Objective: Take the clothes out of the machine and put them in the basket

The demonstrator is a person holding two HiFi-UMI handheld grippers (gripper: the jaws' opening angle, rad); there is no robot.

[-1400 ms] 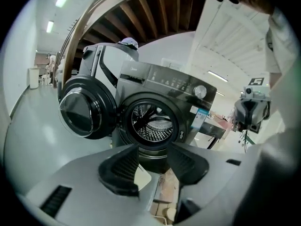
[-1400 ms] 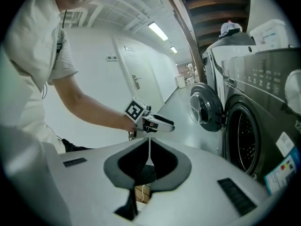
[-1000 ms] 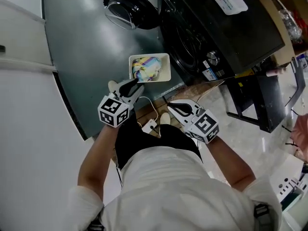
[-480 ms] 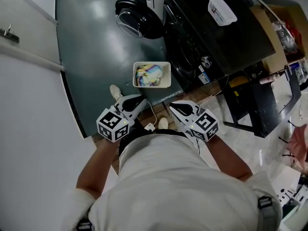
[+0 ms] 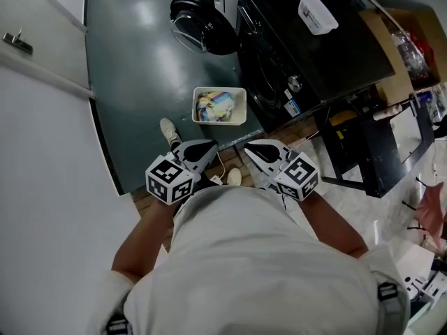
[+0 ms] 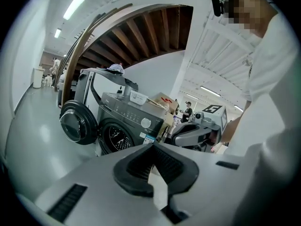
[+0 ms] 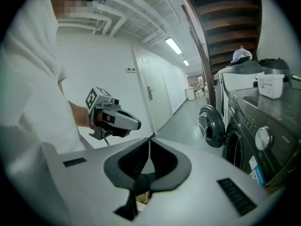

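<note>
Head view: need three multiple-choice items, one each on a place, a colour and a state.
1. Where is the basket?
A. on the floor by the washing machine front
B. on top of the machine
C. on a chair

2. What colour is the basket?
A. black
B. white
C. red

3. What state is the machine's door in?
A. shut
B. taken off
C. swung open

Answers:
1. A: it sits on the floor beside the machine's front, with colourful clothes in it.
2. B: its rim and walls are white.
3. C: the round door stands out from the front.
</note>
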